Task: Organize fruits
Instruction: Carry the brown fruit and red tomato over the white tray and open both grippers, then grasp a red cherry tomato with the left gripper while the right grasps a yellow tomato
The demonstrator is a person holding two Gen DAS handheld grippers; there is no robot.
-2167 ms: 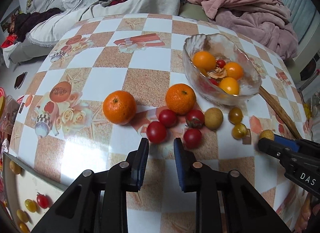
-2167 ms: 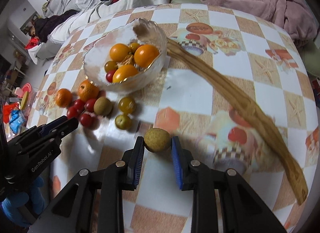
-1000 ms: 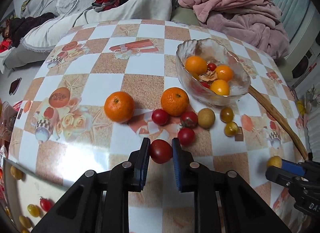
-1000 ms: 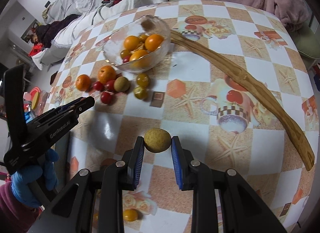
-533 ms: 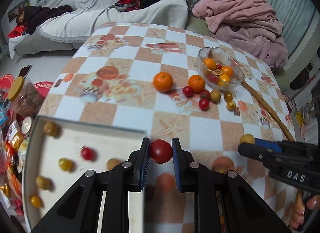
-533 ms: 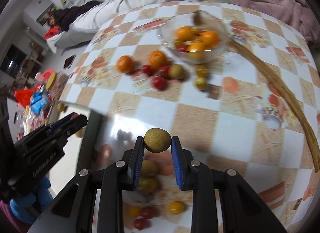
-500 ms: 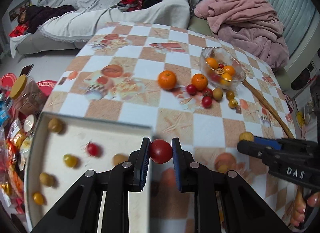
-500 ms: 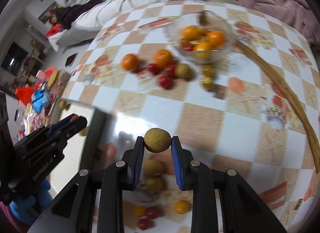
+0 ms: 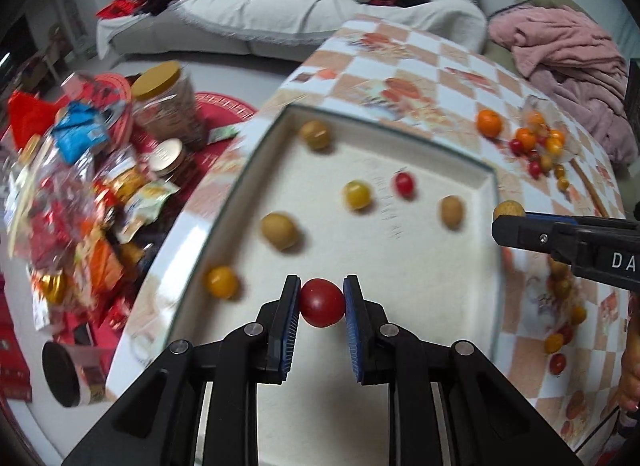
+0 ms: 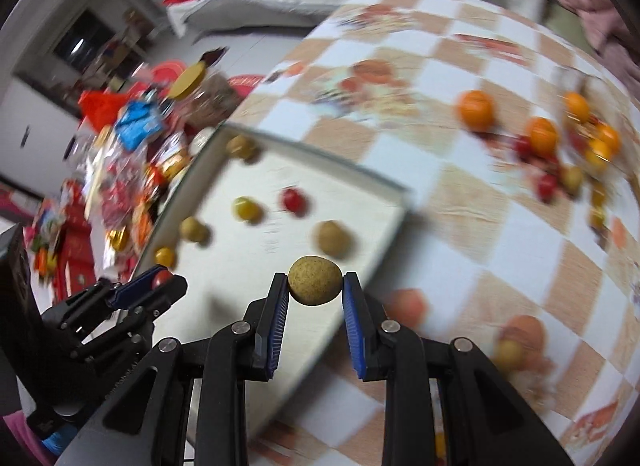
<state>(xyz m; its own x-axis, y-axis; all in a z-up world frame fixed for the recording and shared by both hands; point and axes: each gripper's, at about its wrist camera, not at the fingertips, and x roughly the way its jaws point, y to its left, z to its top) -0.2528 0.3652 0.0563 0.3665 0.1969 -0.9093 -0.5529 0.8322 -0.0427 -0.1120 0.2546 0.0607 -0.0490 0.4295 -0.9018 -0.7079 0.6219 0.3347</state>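
Red cherry tomato [image 9: 322, 302]: pinched between the blue pads of the left claw [image 9: 322, 306], now hanging over the near part of the white tray [image 9: 400, 258] rather than over the checked table [image 9: 424, 69], where it was a second ago.
Tan round fruit [image 10: 315, 281]: clamped in the right claw [image 10: 315, 286], now carried from above bare table to just above the tray's right edge.
Meaning for the task: both fruits have travelled from the pile to the sorting tray; I judge release into the tray is the next step, neither yet set down.
Tray contents: a red tomato [image 9: 404, 183], a yellow tomato [image 9: 357, 194], an orange-yellow one [image 9: 221, 281] and three tan fruits [image 9: 279, 230] lie scattered, well apart, leaving bare floor beneath the left claw.
Left behind: two oranges [image 9: 489, 123], small tomatoes and a glass bowl [image 9: 550, 133] of fruit at the table's far side.
In the way: the tray's raised rim [image 9: 494, 225] under the right claw; the two claws travel close together.
Beyond the table: jars and snack packets [image 9: 80, 185] on the floor, a white sofa [image 9: 280, 5], a pink blanket [image 9: 568, 49].
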